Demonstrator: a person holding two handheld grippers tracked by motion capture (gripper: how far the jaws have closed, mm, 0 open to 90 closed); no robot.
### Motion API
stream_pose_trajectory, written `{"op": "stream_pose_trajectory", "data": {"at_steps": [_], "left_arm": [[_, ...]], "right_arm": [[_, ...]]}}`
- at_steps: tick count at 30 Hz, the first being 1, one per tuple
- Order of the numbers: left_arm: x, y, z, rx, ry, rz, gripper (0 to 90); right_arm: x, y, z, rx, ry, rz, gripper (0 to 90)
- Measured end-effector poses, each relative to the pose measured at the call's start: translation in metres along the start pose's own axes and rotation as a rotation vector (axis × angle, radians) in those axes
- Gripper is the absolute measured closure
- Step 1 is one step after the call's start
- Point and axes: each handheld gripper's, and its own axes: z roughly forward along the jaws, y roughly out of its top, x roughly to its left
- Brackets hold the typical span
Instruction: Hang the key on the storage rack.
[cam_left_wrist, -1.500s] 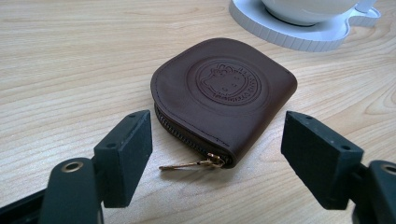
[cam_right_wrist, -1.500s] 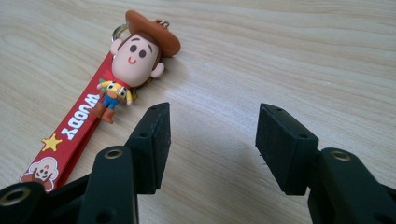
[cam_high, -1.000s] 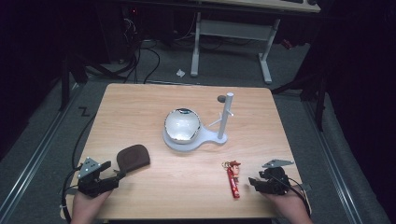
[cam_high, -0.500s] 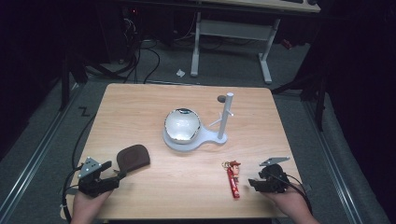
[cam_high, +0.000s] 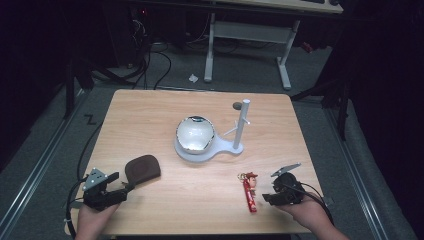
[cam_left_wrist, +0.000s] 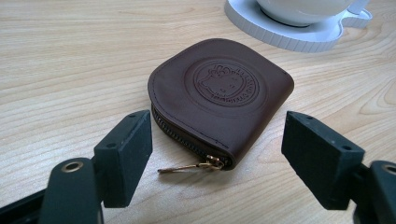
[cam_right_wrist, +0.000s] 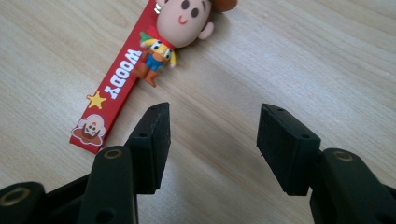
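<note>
While both hands sit low at the bottom edge of the high view, barely anything has moved over the last second: the right tongs (cam_high: 270, 196) crept a touch toward the red Woody strap keychain with the little cowboy figure (cam_high: 248, 190), and the left tongs (cam_high: 121, 186) are parked right where they were, nosed up to the dark brown zip-around leather coin pouch (cam_high: 142, 169). So my read is nothing's been grabbed yet, it's just lining up. Both tongs are spread apart and empty; in the left gripper view the pouch (cam_left_wrist: 219, 95) lies flat on the wooden counter (cam_left_wrist: 70, 56) just ahead of the jaws, brass zip pull (cam_left_wrist: 187, 165) pointing back at them. In the right gripper view the keychain (cam_right_wrist: 126, 79) sits off to the upper left of the jaws, its top cut off by the frame. The white stand with the domed bowl and peg (cam_high: 207, 140) is mid-counter; can't make out the small dark thing behind its post.
</note>
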Motion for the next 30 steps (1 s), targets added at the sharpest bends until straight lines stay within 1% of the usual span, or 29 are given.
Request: {"op": "stream_pose_trajectory", "data": {"at_steps": [1,3,5,9,13,14,15,18,21,22,25,29,30], "left_arm": [[0.000,0.000,0.000,-0.001,-0.001,-0.001,25.1],[0.000,0.000,0.000,-0.002,-0.002,0.000,25.1],[0.000,0.000,0.000,-0.005,-0.004,-0.001,25.1],[0.001,0.001,0.000,-0.006,-0.006,-0.002,25.1],[0.001,0.001,0.000,-0.007,-0.009,-0.001,25.1],[0.001,0.001,0.000,-0.008,-0.009,-0.001,25.1],[0.001,0.001,0.000,-0.008,-0.010,-0.001,25.1],[0.001,0.001,0.000,-0.008,-0.012,-0.002,25.1],[0.002,0.001,0.000,-0.008,-0.012,-0.003,25.1],[0.002,0.001,0.000,-0.008,-0.012,-0.003,25.1],[0.002,0.001,0.000,-0.010,-0.012,-0.005,25.1],[0.002,0.001,0.000,-0.011,-0.013,-0.007,25.2],[0.002,0.001,0.000,-0.011,-0.013,-0.008,25.2]], "right_arm": [[0.003,0.004,0.000,0.016,0.002,-0.013,44.9],[0.004,0.005,-0.001,0.024,0.003,-0.017,44.9],[0.010,0.013,-0.002,0.037,0.009,-0.040,44.8],[0.017,0.024,-0.003,0.032,0.014,-0.068,44.7],[0.020,0.031,-0.001,0.035,0.018,-0.069,44.8],[0.022,0.036,0.002,0.040,0.017,-0.076,45.1],[0.023,0.038,0.003,0.044,0.020,-0.065,45.3],[0.025,0.043,0.008,0.051,0.027,-0.069,45.6],[0.026,0.049,0.012,0.062,0.031,-0.046,45.7],[0.026,0.049,0.012,0.062,0.031,-0.046,45.7],[0.026,0.055,0.018,0.087,0.022,-0.012,46.5],[0.026,0.057,0.022,0.092,0.006,-0.022,49.1],[0.026,0.058,0.023,0.100,0.002,-0.020,49.5]]}}
